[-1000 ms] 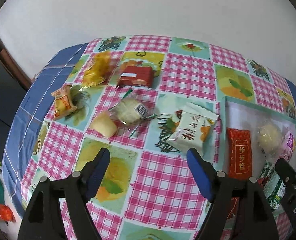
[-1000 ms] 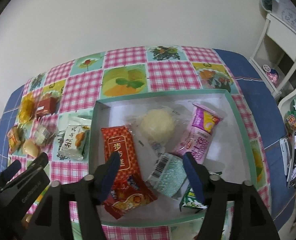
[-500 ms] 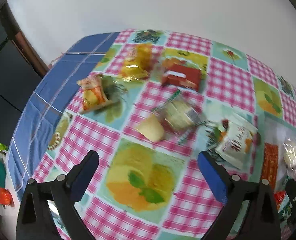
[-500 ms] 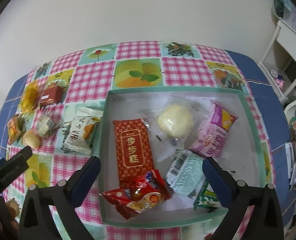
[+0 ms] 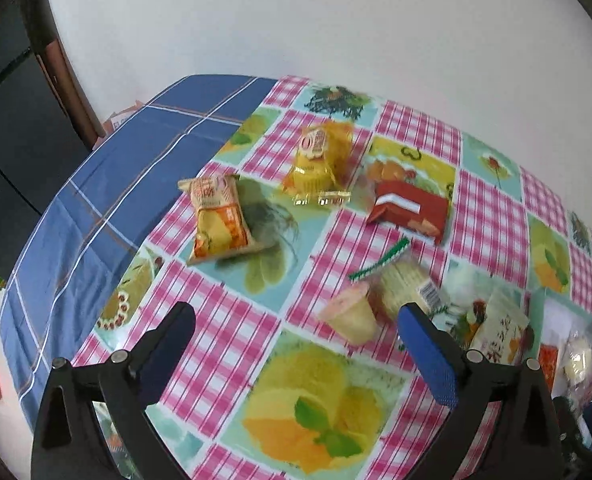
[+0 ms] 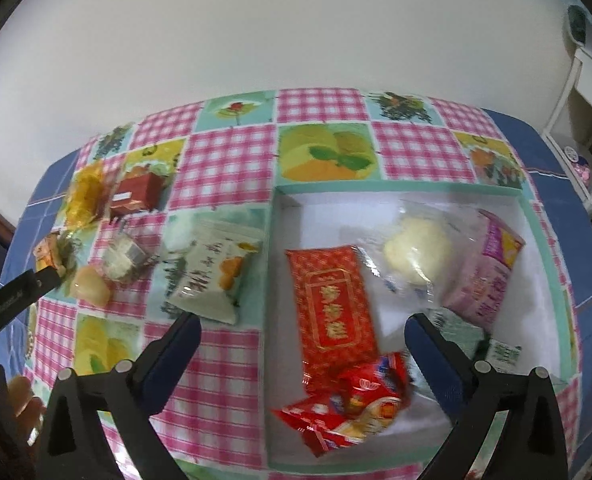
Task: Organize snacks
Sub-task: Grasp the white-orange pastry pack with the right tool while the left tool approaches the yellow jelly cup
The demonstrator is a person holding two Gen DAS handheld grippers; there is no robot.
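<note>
Going left to right across the table: the left gripper (image 5: 296, 332) hangs over the pink checked tablecloth (image 5: 224, 344) with its jaws spread wide and nothing between them. The figure has risen over the last moment, but the jaws look about as wide as they go. Out past it on the far left sits an orange-and-yellow snack pack (image 5: 218, 216), tilted, on a blue-green tile. Next over is a clear yellow wrapped cake (image 5: 320, 164), and just beside that a dark red box-like pack (image 5: 410, 210).

Closer in, a little jelly cup (image 5: 352, 316) lies on its side touching a clear-wrapped pale biscuit with a barcode (image 5: 406, 284). Both sit just beyond the left gripper's right finger. Then comes the white-and-green pouch with orange fruit on it (image 6: 212, 276), lying on the cloth just outside the tray's left wall.

The tray (image 6: 396, 191) is white inside with a mint green rim. In it: a red flat pack with gold lettering (image 6: 330, 304), a red crinkly bag (image 6: 348, 404) at the near edge overlapping it, a round pale bun in clear wrap (image 6: 418, 250), a pink pouch (image 6: 486, 272) on the right, and a green pack (image 6: 458, 330) partly hidden behind a finger.

The right gripper (image 6: 302, 336) is also wide open and empty, straddling the tray's left wall.
</note>
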